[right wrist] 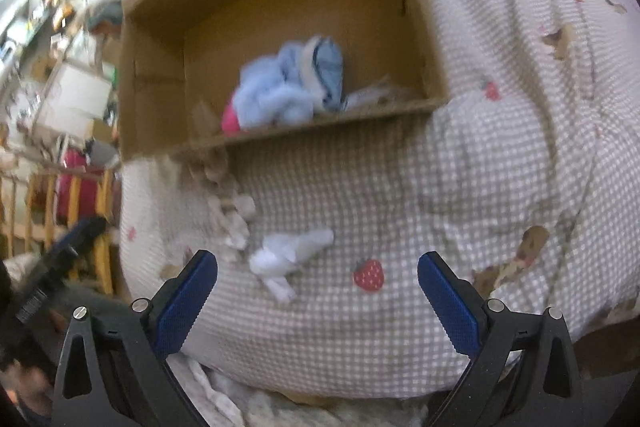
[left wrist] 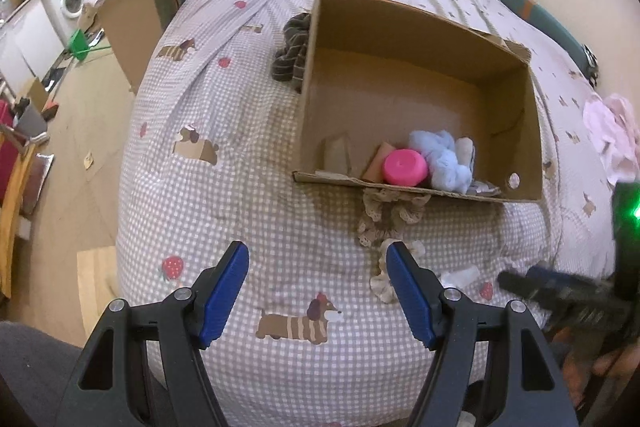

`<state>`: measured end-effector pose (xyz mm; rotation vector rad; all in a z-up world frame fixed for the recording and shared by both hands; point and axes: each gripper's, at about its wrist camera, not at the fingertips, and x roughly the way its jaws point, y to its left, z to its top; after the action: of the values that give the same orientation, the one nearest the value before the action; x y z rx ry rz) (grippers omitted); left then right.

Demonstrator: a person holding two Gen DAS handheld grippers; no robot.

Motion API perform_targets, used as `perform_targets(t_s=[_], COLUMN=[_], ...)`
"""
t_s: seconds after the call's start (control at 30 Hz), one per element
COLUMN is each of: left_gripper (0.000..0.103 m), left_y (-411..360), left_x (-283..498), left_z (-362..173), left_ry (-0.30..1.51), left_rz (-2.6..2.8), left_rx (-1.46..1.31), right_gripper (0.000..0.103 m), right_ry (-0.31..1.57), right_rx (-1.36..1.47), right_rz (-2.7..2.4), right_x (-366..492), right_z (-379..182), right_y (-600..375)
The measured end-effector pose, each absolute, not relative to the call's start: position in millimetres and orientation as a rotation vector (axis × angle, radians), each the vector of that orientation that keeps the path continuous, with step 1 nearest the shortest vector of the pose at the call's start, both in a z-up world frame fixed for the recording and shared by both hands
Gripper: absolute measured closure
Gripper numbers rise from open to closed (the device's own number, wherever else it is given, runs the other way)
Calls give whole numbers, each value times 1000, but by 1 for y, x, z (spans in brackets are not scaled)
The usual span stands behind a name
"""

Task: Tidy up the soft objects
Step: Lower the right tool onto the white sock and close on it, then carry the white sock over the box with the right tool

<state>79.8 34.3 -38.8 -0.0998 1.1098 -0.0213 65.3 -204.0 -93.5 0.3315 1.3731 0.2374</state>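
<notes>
One bed point(left wrist: 224, 195), checked cover with dog and strawberry prints. One cardboard box point(left wrist: 516, 131) sits open on it, near wall facing both grippers.

Inside the box, against that near wall: one fluffy blue bundle point(left wrist: 442, 163), one pink round thing point(left wrist: 402, 167), touching each other; one flat paper scrap point(left wrist: 486, 189) in the corner beside them. Right wrist view is blurred, so the blue bundle point(right wrist: 288, 87) might be two pieces, can't say.

Outside the box: one dark striped cloth point(left wrist: 290, 53) bunched against the far left corner. One beige lace piece point(left wrist: 384, 215) trails from the box's near wall down the cover. One small white cloth point(right wrist: 286, 259) lies loose just beside the lace's lower end. One pink garment point(left wrist: 612, 139) at the bed's right edge, well apart.

Two grippers. Left gripper point(left wrist: 318, 291): jaws wide, nothing between them, over bare cover, its right finger just in front of the lace. Right gripper point(right wrist: 318, 295): jaws wide, empty, white cloth just ahead of the gap, toward its left finger.
</notes>
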Motion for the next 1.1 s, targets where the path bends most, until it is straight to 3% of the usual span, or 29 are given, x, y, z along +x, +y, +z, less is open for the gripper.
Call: perform_targets(t_s=[0.4, 0.47, 0.57, 0.67, 0.73, 0.83, 1.1], left_gripper=[34, 34, 34, 34, 34, 34, 34], left_y=[57, 59, 60, 59, 58, 57, 60], left_x=[83, 84, 86, 89, 91, 91, 90], left_z=[-46, -48, -51, -56, -58, -60, -60], left_ry=[1142, 1150, 1160, 1175, 1182, 1183, 1184], left_rz=[28, 33, 39, 39, 42, 45, 39], left_rx=[-188, -199, -213, -230, -232, -224, -251], right_gripper=[2, 21, 25, 41, 64, 69, 70], right_ry=[1430, 1444, 1445, 1431, 1419, 1392, 1324], right_rx=[-75, -133, -161, -144, -115, -111, -27], right_rz=[339, 356, 356, 359, 372, 391, 392], right_x=[77, 77, 76, 75, 74, 72, 56], right_z=[-140, -148, -152, -148, -144, -135, -101], right_y=[-118, -108, -105, -110, -117, -121, -151])
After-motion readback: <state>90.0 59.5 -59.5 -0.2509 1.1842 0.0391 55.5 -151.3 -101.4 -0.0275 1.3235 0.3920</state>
